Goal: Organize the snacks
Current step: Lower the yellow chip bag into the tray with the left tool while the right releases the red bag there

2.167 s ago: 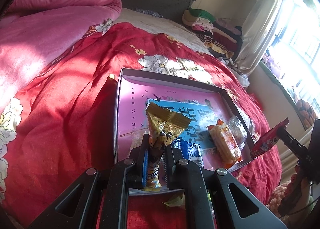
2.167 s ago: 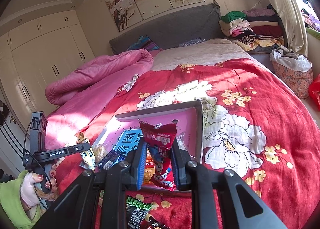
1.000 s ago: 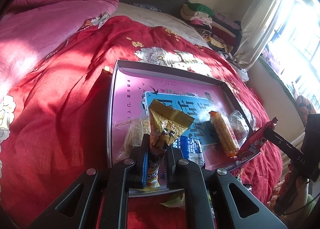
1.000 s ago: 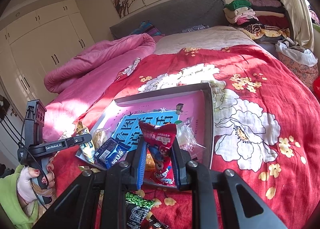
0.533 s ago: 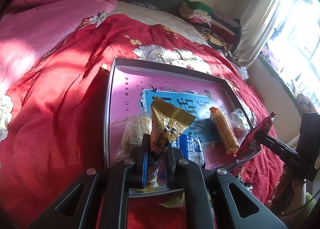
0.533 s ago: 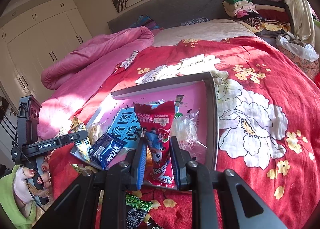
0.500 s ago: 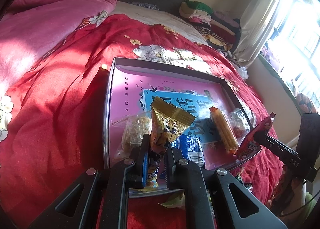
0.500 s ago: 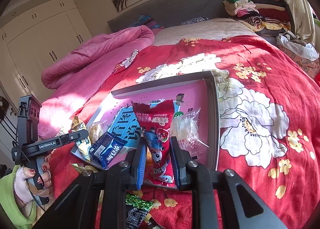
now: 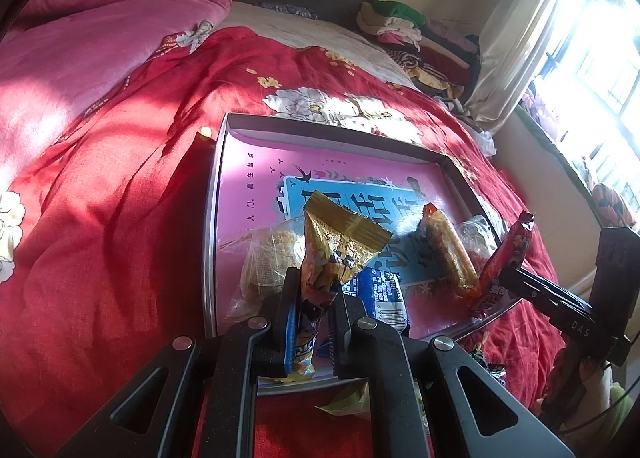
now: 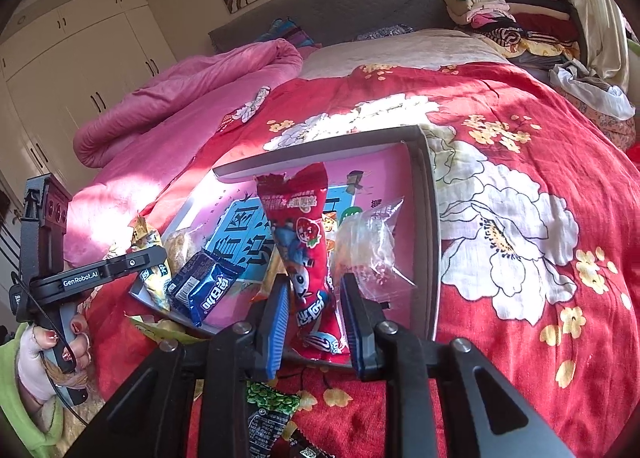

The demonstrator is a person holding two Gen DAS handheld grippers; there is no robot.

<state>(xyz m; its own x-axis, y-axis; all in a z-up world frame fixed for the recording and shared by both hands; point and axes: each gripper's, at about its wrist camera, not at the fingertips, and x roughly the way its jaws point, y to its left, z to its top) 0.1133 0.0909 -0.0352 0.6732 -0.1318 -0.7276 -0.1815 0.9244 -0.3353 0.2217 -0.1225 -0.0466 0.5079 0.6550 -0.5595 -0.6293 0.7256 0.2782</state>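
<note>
Red snack packet (image 10: 306,258): it stood upright between the fingers of the right gripper (image 10: 314,316), its lower end over the near edge of the box. The jaws were opening and a gap showed on both sides of the packet, so the pads no longer pressed on it. This looked like a release into the box.

Gold snack packet (image 9: 334,254): it was pinched low down in the left gripper (image 9: 314,312), whose jaws were narrow and clamped on the wrapper. Its crimped top leaned out over the box floor. It was probably held there to wait its turn to be set down.

Box (image 9: 212,217): a shallow grey-walled box with a pink and blue printed floor lay flat on the bed. It served as the collecting place for the snacks.

Already in the box: a blue biscuit packet (image 10: 206,286), a clear bag of pale biscuits (image 9: 266,258), an orange wrapped bar (image 9: 446,254) and a clear crumpled wrapper (image 10: 370,242) lay loose on the floor, not in rows.

Not yet collected: a green packet (image 10: 272,398) lay on the red floral bedspread (image 10: 520,278) just outside the near wall, under the right gripper.

Person: a hand (image 10: 52,342) with red nails and a green sleeve held the left gripper's handle.

Surroundings: a rolled pink quilt (image 9: 100,37) lay well apart from the box.
</note>
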